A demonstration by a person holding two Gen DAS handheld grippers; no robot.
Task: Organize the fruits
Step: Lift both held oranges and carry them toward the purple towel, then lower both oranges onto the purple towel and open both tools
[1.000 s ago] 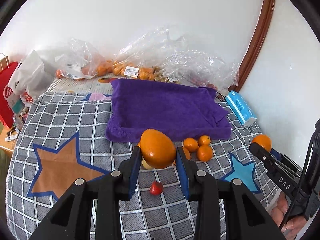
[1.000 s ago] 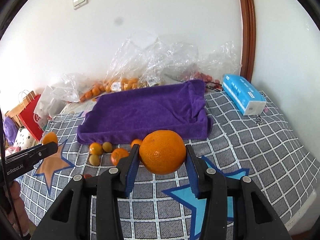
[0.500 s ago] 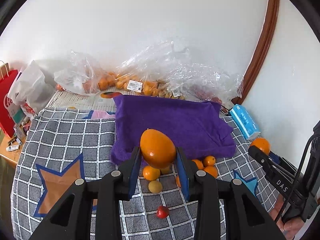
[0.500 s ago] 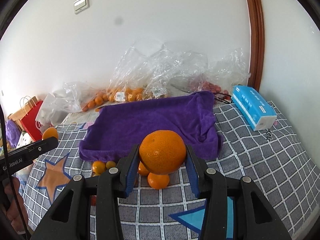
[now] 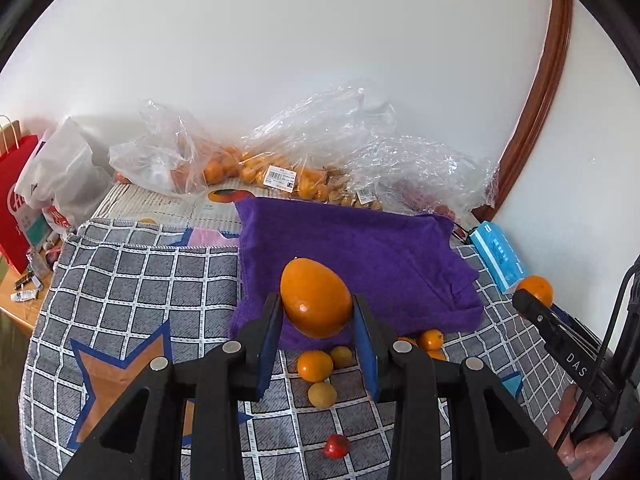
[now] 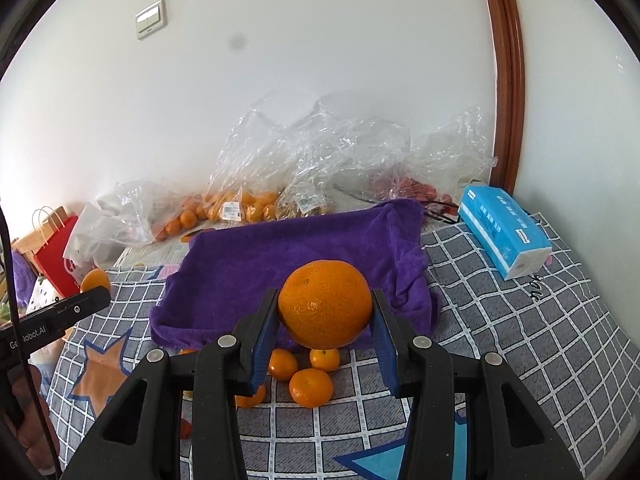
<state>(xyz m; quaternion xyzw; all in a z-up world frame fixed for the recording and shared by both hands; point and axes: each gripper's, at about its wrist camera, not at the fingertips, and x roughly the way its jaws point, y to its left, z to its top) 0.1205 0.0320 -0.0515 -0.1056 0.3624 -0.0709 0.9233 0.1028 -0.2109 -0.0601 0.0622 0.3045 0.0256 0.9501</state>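
Note:
My left gripper [image 5: 316, 316] is shut on a smooth egg-shaped orange fruit [image 5: 315, 297], held above the near edge of the purple towel [image 5: 352, 248]. My right gripper [image 6: 325, 320] is shut on a large round orange [image 6: 325, 305], also above the towel's [image 6: 288, 256] near edge. Several small oranges [image 5: 315, 365] [image 6: 311, 387], a yellowish fruit [image 5: 322, 395] and a small red fruit [image 5: 336, 445] lie on the checked cloth below. The right gripper also shows at the right of the left wrist view [image 5: 534, 296], the left gripper at the left of the right wrist view [image 6: 94, 290].
Clear plastic bags of oranges [image 5: 256, 168] [image 6: 240, 208] lie along the wall behind the towel. A blue tissue pack [image 5: 498, 258] [image 6: 506, 236] lies to the right. A red paper bag [image 5: 16, 208] and white bags stand at the left. The checked cloth [image 5: 132, 280] covers the surface.
Both grippers have risen and drawn back with their fruit; the towel and the loose fruit now sit lower and farther off in both views.

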